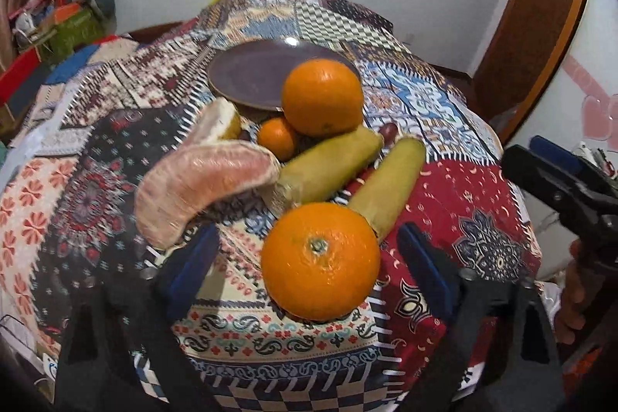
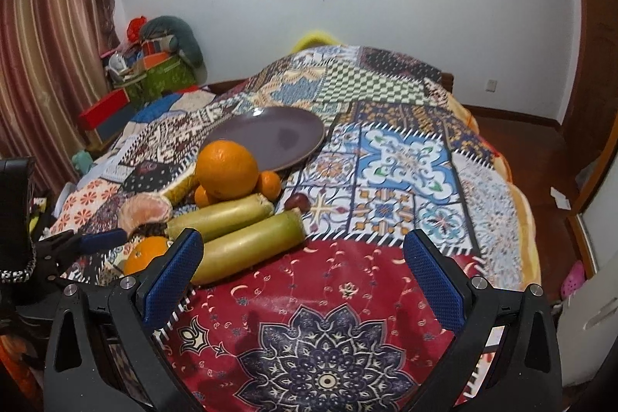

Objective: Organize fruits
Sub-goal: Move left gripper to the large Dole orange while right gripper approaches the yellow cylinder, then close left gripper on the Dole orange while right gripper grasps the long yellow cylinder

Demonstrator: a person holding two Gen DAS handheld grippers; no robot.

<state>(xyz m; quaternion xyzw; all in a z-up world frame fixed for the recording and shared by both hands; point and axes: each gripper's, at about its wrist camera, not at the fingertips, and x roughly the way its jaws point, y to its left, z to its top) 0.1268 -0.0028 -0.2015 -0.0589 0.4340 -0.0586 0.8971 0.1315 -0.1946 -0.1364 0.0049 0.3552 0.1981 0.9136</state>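
No readable text, label, brand, number or sign appeared in either view; the patterned cloth bore only ornament, and the dark screens on the wall showed nothing legible.

Fruits (image 1: pixel 320 261) lie clustered on the quilt (image 1: pixel 463 188), with the plate (image 1: pixel 247 76) behind them.

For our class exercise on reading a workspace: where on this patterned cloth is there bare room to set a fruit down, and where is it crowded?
Free: the purple plate, the blue-tiled cloth right of it, and the red patch beside the near green stalk. Crowded: the near orange, far orange, stalks and pomelo segment cluster in front of the plate.
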